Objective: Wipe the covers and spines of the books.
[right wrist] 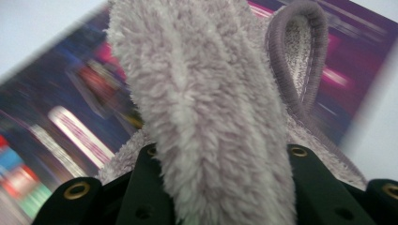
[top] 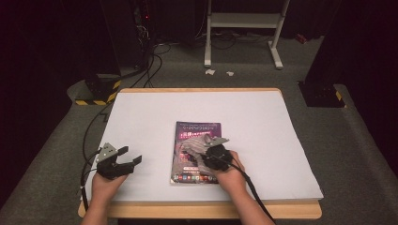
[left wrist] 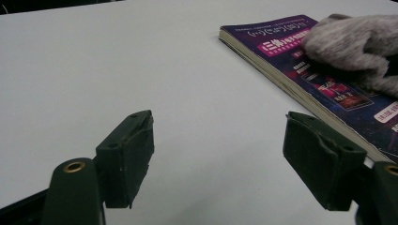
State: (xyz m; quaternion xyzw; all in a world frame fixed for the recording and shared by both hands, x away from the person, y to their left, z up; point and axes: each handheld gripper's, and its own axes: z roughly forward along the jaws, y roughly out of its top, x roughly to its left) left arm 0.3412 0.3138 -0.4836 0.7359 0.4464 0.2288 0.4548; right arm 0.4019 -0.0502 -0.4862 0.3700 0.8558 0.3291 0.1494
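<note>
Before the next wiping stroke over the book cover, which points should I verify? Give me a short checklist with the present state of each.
1. Grey fleece cloth clamped between the right gripper jaws: ok.
2. Cloth rests on the book cover: ok.
3. Book lies flat, fully on the white table: ok.
4. Left gripper open, holding nothing: ok.
5. Left gripper steadies the book: not ok, it sits apart.
6. Cover already clean: cannot tell.

A white-topped table (top: 141, 112) with a pale wooden rim stands on grey carpet (top: 356, 154). Beyond its far edge, a white metal stand (top: 244, 21) rises; two paper scraps (top: 218, 72) lie near its foot. Black cables (top: 155, 61) trail past a yellow-striped base (top: 96, 91) off the far left corner.
</note>
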